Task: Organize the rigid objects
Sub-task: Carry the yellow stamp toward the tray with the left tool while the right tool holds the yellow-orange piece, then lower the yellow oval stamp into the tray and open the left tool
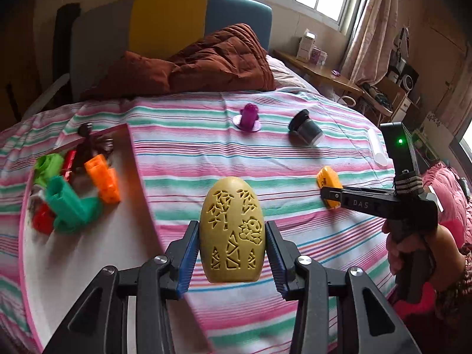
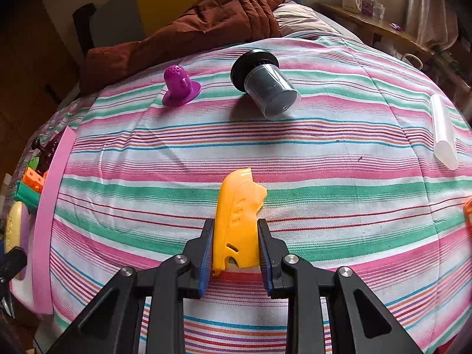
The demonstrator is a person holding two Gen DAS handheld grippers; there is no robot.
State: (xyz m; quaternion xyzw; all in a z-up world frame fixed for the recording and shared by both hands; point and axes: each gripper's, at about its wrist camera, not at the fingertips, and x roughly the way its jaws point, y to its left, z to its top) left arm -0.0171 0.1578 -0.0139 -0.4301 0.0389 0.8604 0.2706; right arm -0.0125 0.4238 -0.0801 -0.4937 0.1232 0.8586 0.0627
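Carrying egg (image 1: 231,230) toward tray (image 1: 138,159), left fingers (image 1: 188,253) half-open around it
Right fingers (image 2: 208,247) narrowly clamp yellow piece (image 2: 236,221) on bed (image 2: 324,177); smooth egg could slip

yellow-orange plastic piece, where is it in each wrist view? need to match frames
Left wrist: yellow-orange plastic piece lies right of centre on the striped bedspread, at the tips of the right hand-held gripper.
Right wrist: the piece sits at bottom centre, between the pads of the right hand-held gripper.
Shared landmark: purple flanged piece, far side of the bed in both.
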